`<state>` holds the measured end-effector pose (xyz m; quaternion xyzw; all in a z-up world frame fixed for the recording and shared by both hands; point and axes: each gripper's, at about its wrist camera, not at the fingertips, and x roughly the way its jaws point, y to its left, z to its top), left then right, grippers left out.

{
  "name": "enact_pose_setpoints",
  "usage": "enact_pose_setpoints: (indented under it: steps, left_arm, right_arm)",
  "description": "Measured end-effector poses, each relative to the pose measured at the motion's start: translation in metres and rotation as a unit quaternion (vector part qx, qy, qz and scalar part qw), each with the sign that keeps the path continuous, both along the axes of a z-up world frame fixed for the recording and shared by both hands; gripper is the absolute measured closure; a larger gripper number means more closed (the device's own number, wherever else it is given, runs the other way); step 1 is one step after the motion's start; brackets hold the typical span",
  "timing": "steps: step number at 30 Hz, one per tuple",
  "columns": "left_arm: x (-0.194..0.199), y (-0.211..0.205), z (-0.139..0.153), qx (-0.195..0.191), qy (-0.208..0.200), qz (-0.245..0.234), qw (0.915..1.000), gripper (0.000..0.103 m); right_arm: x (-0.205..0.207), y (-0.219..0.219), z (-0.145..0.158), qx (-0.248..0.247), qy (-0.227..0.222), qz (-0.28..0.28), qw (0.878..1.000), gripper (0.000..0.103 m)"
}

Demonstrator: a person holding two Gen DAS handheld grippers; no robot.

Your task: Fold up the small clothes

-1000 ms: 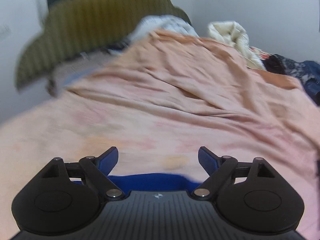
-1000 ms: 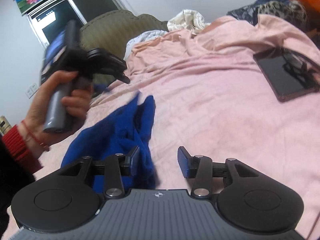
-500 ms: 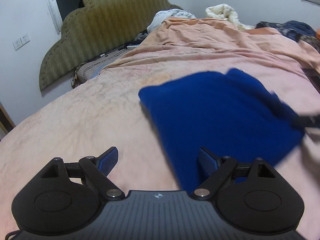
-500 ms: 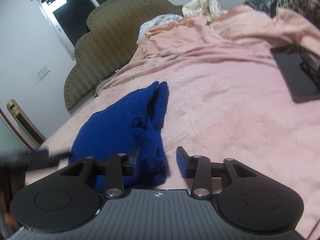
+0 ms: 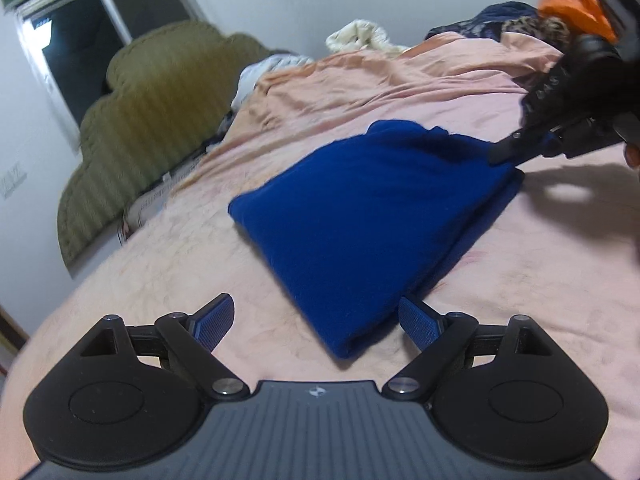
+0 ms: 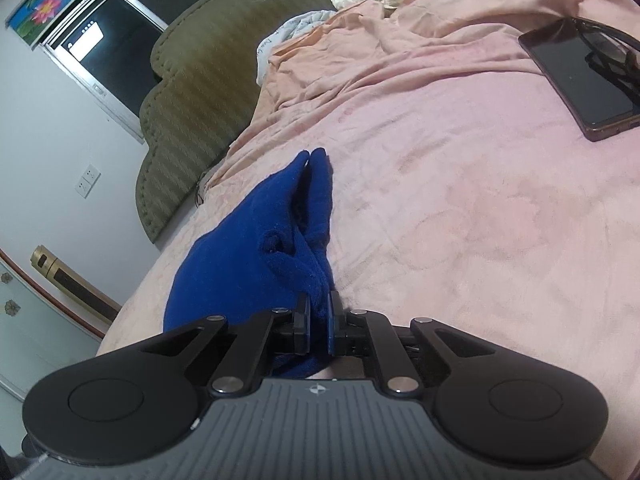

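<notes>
On the pink bed (image 6: 460,220), near its left edge, lies the blue garment (image 5: 360,216) – now folded over w/ a fresh crease, where half a sec ago it sat looser. Right gripper (image 6: 319,322) is closing on a bunched corner, fabric betw. its pads, jaws nearly together. Left gripper (image 5: 316,320) has swung in to the garment's near corner – jaws wide, holding nothing. Probably sets up the next fold; a phone (image 6: 576,76) lies far right.
</notes>
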<state>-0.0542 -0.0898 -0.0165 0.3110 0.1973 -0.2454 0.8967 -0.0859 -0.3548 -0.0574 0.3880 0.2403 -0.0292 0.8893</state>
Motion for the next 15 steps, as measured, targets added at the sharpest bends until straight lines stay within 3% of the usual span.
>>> enact_pose_setpoints:
  steps: [4, 10, 13, 15]
  left_arm:
    - [0.012, -0.007, -0.008, 0.03, -0.024, 0.04, 0.9985, 0.013]
    - [0.026, 0.017, 0.0, -0.007, -0.021, 0.105, 0.9942, 0.013]
    - [0.027, 0.029, -0.001, -0.009, 0.002, 0.109, 0.9941, 0.013]
    - [0.024, 0.035, 0.005, -0.037, 0.024, 0.097, 0.9943, 0.013]
  right_arm:
    - [0.001, 0.002, 0.002, 0.0, 0.0, 0.002, 1.0, 0.092]
    - [-0.003, 0.0, 0.007, 0.015, -0.011, 0.007, 1.0, 0.093]
    - [-0.007, 0.002, 0.01, 0.012, -0.013, 0.015, 1.0, 0.093]
    - [-0.008, 0.005, 0.006, 0.004, -0.001, 0.019, 1.0, 0.093]
